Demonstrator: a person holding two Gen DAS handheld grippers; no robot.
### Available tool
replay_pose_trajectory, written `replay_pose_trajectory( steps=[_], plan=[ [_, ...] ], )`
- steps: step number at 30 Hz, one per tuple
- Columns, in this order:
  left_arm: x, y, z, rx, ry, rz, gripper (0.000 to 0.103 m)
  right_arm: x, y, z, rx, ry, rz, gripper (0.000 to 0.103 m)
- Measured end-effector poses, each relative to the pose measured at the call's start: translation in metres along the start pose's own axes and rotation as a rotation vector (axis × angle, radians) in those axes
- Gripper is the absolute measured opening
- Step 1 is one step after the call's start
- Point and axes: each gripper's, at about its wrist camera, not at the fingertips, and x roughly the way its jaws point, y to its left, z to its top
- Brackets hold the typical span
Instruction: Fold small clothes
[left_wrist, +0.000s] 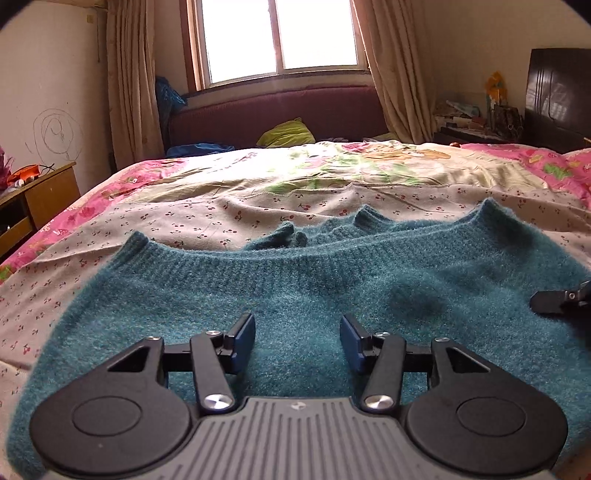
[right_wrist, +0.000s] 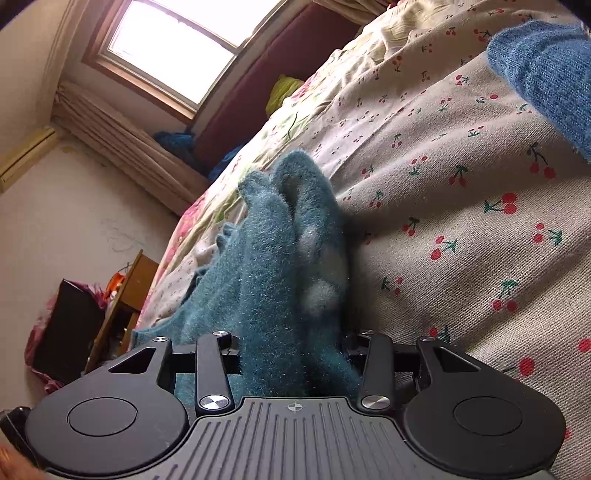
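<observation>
Here, teal sweater (left_wrist: 295, 295) flat on bed (left_wrist: 221, 218); left gripper (left_wrist: 297, 341) fingers spread, right gripper (right_wrist: 293, 354) fingers pinching sweater fold.

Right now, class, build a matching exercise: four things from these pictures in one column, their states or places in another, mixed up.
1. fuzzy teal knitted sweater
2. left tongs
3. right tongs
4. lime-green cushion

A. shut on bunched fabric
B. on the maroon sofa
C. open, holding nothing
D. spread on the cherry-print sheet

Pairs: 1-D, 2-C, 3-A, 4-B
</observation>
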Motion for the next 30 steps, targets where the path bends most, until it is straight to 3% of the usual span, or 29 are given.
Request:
replay_pose_trajectory(
  steps=[2,5,9,12,15,18,24,30],
  plan=[
    [-0.006,0.002,-0.010,-0.034,0.006,-0.004,0.060,0.001,0.001,-0.001,-0.004,-0.001,-0.001,0.038],
    [-0.011,-0.010,-0.026,0.054,-0.031,0.023,0.061,0.001,0.001,-0.002,-0.010,-0.004,-0.001,0.038],
    [-0.013,-0.004,-0.021,0.034,-0.015,-0.001,0.062,0.001,0.002,-0.004,-0.012,-0.006,-0.003,0.038],
    [-0.028,-0.006,-0.018,0.071,-0.042,0.034,0.061,0.001,0.005,-0.004,-0.022,-0.006,-0.015,0.038],
    [-0.029,-0.013,-0.033,0.119,-0.007,0.047,0.062,0.000,0.004,-0.003,0.005,-0.002,-0.009,0.038],
    [-0.028,-0.016,-0.042,0.136,-0.023,0.064,0.063,-0.006,0.008,-0.003,0.039,-0.009,-0.006,0.033],
    [-0.025,-0.010,-0.044,0.095,-0.009,0.048,0.063,-0.025,0.045,-0.001,0.023,-0.028,-0.018,0.028],
    [-0.023,-0.001,-0.043,0.055,0.002,0.011,0.063,-0.027,0.122,0.006,-0.059,-0.012,-0.065,0.028]
  ],
)
